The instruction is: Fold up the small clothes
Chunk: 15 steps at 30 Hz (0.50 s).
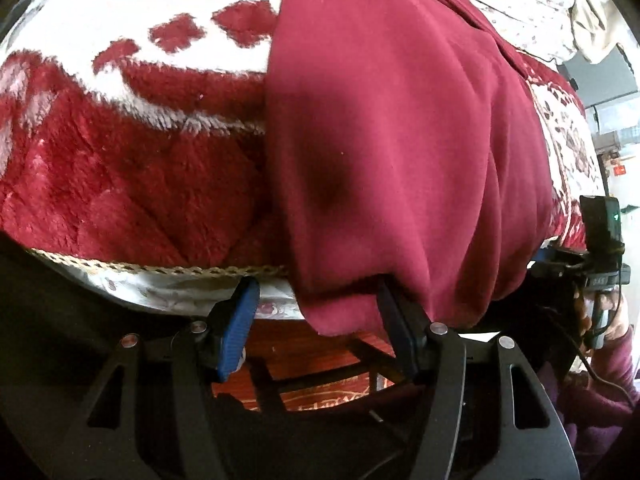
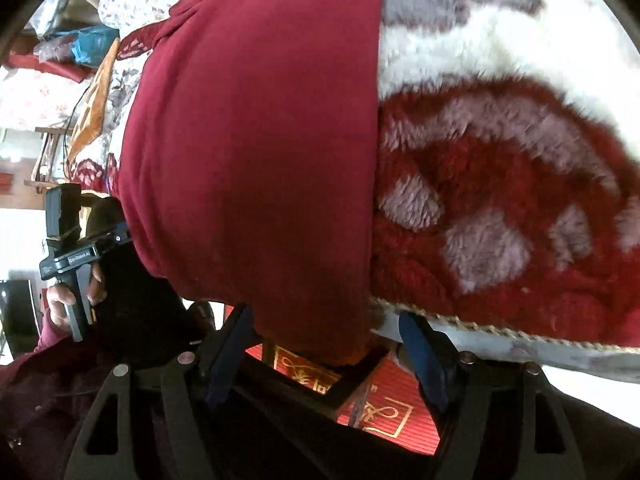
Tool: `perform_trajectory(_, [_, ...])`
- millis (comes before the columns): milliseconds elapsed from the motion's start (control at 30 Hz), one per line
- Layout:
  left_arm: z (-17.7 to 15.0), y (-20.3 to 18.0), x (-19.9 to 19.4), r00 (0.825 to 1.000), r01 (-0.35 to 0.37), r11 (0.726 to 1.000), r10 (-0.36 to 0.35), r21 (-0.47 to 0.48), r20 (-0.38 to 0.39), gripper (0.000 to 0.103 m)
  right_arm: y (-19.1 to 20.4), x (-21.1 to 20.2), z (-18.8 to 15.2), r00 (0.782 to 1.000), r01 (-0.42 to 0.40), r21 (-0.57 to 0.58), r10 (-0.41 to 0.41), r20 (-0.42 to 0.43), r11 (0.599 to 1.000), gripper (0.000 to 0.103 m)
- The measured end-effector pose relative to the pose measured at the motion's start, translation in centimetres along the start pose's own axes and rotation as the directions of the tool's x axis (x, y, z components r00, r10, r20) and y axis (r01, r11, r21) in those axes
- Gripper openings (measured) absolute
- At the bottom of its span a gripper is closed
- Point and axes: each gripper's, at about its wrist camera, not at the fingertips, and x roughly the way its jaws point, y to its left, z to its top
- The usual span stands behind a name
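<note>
Left tongs (image 1: pixel 316 312) and right tongs (image 2: pixel 324 344) both stand released, straddling the hem that overhangs the bed edge at 6 o'clock. The soft, limp dark-red knit garment (image 1: pixel 400 140) lies flat across the plush red-and-white patterned blanket (image 1: pixel 132 184) toward 12 o'clock. Judged light and drapey; pinch both hem corners.

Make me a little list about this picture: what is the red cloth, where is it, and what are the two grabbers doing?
cloth: plain dark red garment
place: lying on fluffy red and white blanket, its near end hanging over the edge
left gripper: open, cloth edge between the fingers
right gripper: open, cloth end between the fingers
</note>
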Motion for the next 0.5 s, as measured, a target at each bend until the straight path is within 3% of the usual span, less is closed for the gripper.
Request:
perform_trajectory(300, [0.0, 0.4, 0.2, 0.999, 0.051, 0.998, -0.051, -0.027, 0.017, 0.061, 1.0, 1.8, 0.5, 0.996, -0.084, -0.013, 0.083, -0.038, 0.996, 0.074])
perform_trajectory(500, [0.1, 1.4, -0.6, 0.983, 0.182, 0.982, -0.181, -0.056, 0.028, 0.061, 1.5, 2.4, 0.5, 0.994, -0.095, -0.012, 0.094, -0.058, 0.995, 0.074])
